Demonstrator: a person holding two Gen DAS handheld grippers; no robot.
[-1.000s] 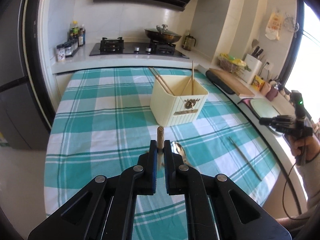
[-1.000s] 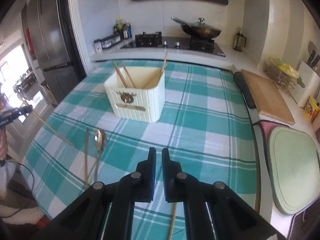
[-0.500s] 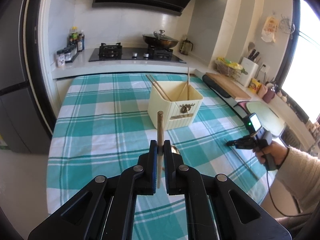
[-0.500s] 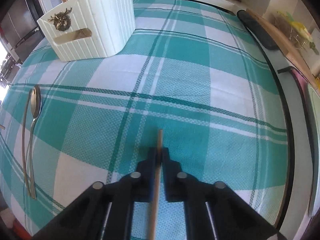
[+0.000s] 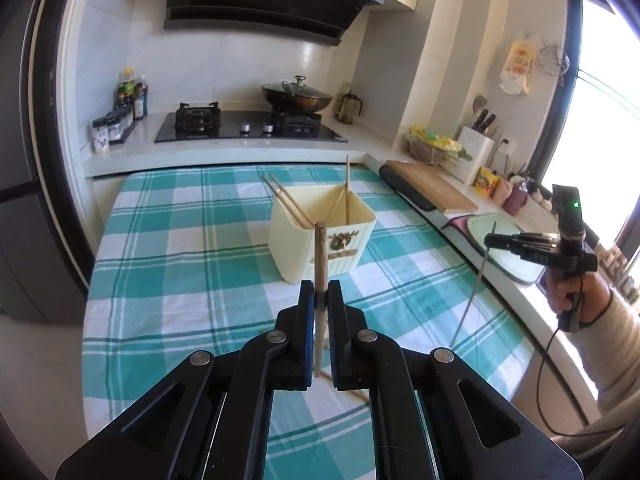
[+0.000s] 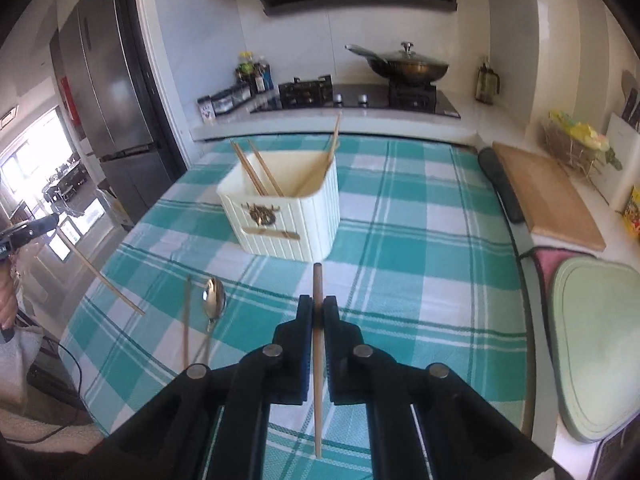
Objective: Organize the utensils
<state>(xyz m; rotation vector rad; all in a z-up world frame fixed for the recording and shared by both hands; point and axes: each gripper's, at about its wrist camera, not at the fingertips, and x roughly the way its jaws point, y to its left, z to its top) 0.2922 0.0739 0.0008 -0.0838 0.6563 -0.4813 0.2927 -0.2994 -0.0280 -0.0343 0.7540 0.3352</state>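
In the left wrist view my left gripper (image 5: 320,286) is shut on a wooden chopstick (image 5: 320,252) that stands upright above the checked tablecloth (image 5: 180,248). Just beyond it is the cream utensil box (image 5: 354,240), with several chopsticks leaning inside. In the right wrist view my right gripper (image 6: 318,302) is shut on another chopstick (image 6: 317,380), held off the cloth in front of the box (image 6: 288,220). A metal spoon (image 6: 214,300) and a loose chopstick (image 6: 186,320) lie on the cloth to the left. The other view shows the right gripper (image 5: 490,240) with its chopstick hanging down.
A wooden cutting board (image 6: 548,196) and a green mat (image 6: 596,340) lie on the counter to the right of the table. The hob with a lidded wok (image 5: 296,96) and spice bottles (image 5: 120,120) are behind it. A fridge (image 6: 108,92) stands at the left.
My right gripper dipped to the cloth, shut on a chopstick and lifted it clear. My left gripper has risen, and its chopstick now sticks up farther.
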